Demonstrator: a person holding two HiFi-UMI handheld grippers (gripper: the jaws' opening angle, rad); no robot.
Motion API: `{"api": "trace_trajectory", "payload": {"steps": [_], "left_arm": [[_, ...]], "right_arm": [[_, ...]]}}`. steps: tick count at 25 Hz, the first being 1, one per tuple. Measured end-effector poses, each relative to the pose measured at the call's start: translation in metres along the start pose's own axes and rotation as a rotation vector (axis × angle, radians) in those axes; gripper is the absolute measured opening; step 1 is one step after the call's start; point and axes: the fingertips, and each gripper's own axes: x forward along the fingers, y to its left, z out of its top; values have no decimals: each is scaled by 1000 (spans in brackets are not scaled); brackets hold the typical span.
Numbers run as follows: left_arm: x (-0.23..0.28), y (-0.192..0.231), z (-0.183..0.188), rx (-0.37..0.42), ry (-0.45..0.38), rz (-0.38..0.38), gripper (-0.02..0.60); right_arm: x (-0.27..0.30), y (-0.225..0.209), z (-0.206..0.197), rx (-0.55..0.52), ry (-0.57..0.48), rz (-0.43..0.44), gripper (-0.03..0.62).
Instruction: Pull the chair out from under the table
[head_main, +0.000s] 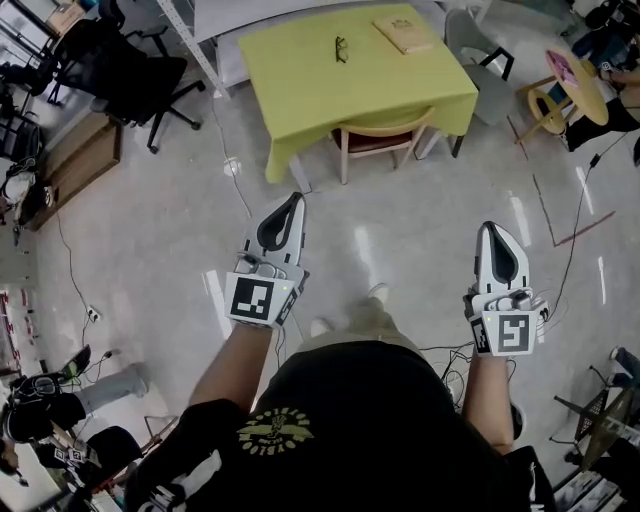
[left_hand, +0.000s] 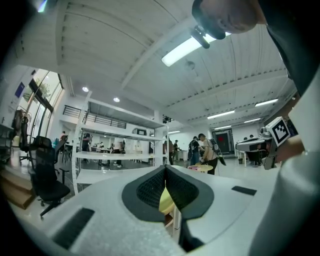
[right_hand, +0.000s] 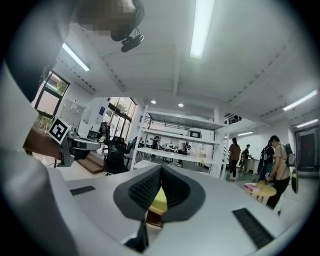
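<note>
1. The pale glossy floor (head_main: 400, 230) lay open between the person and the table draped in yellow-green cloth (head_main: 300, 90), whose near edge faced them.
2. The wooden chair with a red-brown seat (head_main: 385, 128) stood tucked under that near edge. Its backrest faced the person and ran along the edge.
3. A grey chair (head_main: 475, 45) stood just beside the table's right side, and a black office chair (head_main: 130, 70) stood well to its left.
4. The white left gripper (head_main: 297, 197) and the white right gripper (head_main: 490, 228) were both closed on nothing, well short of the wooden chair.
5. A tan book (head_main: 403, 33) and black glasses (head_main: 341, 48) lay on the cloth.
</note>
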Motion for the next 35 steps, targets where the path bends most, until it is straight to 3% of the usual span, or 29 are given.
{"api": "trace_trajectory", "payload": {"steps": [9,15,30,35], "left_arm": [[43,-10,8,-5,-20,3,9],[67,-13,4,-32,9,21,9],[108,-34,23,61,5,115,9],[109,-37,16,51,25,137,9]], "right_arm": [[16,-35,-10,51,-5,15,9],[35,-54,-11,70,-13,59,9],[74,-105,-13,76,-56,173,9],[80,-112,-18,88,-54,193,9]]}}
